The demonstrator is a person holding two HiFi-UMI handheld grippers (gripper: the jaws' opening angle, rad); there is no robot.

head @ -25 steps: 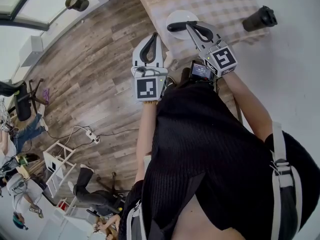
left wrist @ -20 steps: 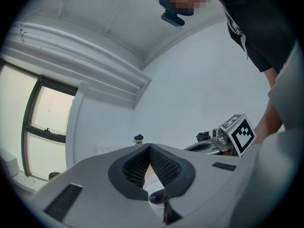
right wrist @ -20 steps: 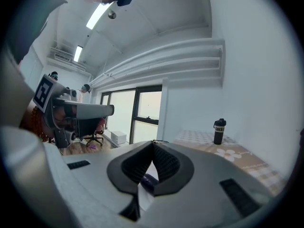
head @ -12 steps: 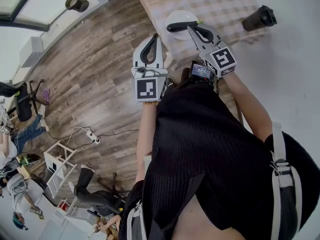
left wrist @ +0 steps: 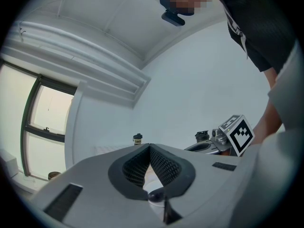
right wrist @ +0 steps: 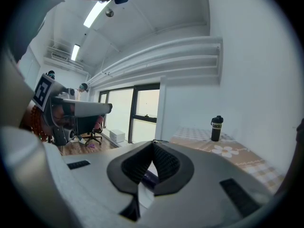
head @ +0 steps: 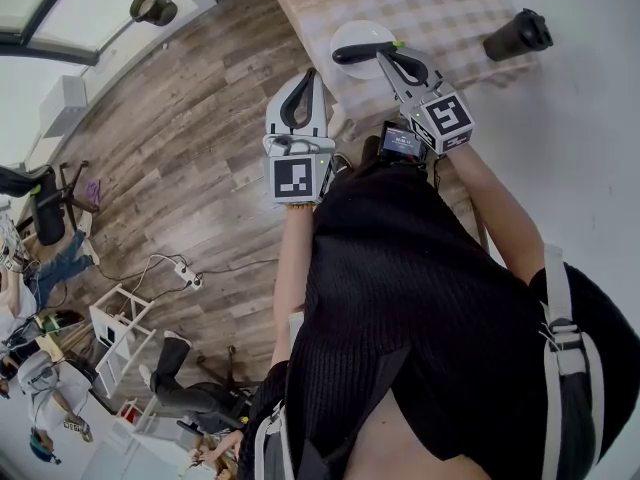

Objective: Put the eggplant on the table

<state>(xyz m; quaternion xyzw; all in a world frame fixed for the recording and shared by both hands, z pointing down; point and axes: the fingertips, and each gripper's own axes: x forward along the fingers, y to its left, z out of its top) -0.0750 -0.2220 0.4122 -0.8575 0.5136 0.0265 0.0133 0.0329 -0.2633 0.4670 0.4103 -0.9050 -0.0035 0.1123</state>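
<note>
The dark purple eggplant (head: 352, 53) lies on a white plate (head: 362, 30) at the near edge of the table with the checked cloth (head: 445, 6). My right gripper (head: 381, 54) is shut, its tips over the plate at the eggplant's green stem end. In the right gripper view the jaws (right wrist: 153, 144) meet with nothing between the tips, and a bit of the eggplant (right wrist: 150, 178) shows through the gap behind them. My left gripper (head: 310, 72) hangs shut just left of the table, over the floor. Its tips (left wrist: 149, 147) touch and hold nothing.
A black bottle (head: 518, 36) stands on the table's far right side, also visible in the right gripper view (right wrist: 216, 128). Wooden floor (head: 190, 158) lies to the left, with a power strip (head: 183, 271), a white shelf (head: 118, 328) and chairs further off.
</note>
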